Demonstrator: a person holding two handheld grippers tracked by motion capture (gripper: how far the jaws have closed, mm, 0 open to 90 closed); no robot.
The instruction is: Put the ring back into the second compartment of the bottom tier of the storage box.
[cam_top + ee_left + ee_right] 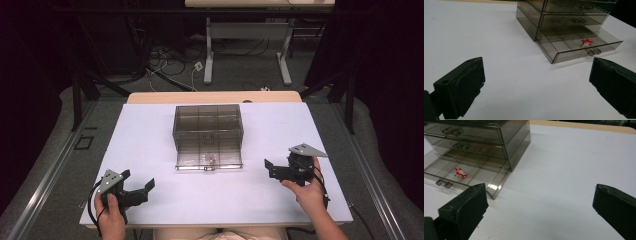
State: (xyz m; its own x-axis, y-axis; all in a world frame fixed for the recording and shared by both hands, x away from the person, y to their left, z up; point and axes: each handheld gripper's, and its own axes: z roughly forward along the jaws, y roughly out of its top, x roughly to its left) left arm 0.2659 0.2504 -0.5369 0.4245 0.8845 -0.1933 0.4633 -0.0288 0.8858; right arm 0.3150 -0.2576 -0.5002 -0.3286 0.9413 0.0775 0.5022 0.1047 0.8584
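Left tool (142,189): low on the tabletop (150,140) at about 7 o'clock, jaws spread wide with nothing between them, pointing in toward the middle.
Drawer unit (208,122): a smoky clear plastic chest at the centre, three drawers stacked; looks light and rigid, so a hard pull could drag the whole box along the smooth white surface.
Bottom drawer (574,47): pulled out toward 6 o'clock, divided into compartments; thin walls, likely brittle and slick.
Drawer handle (594,51): small clear tab at the middle of the front edge, the natural place to pinch; the side walls offer little to grip.
Red-and-white piece (586,42): lying in a front compartment just behind the handle; tiny, probably very light, and best taken gently from above.
Right tool (270,168): at about 4 o'clock, also gaping open and empty, aimed at the drawer's front corner (491,194), not touching it.
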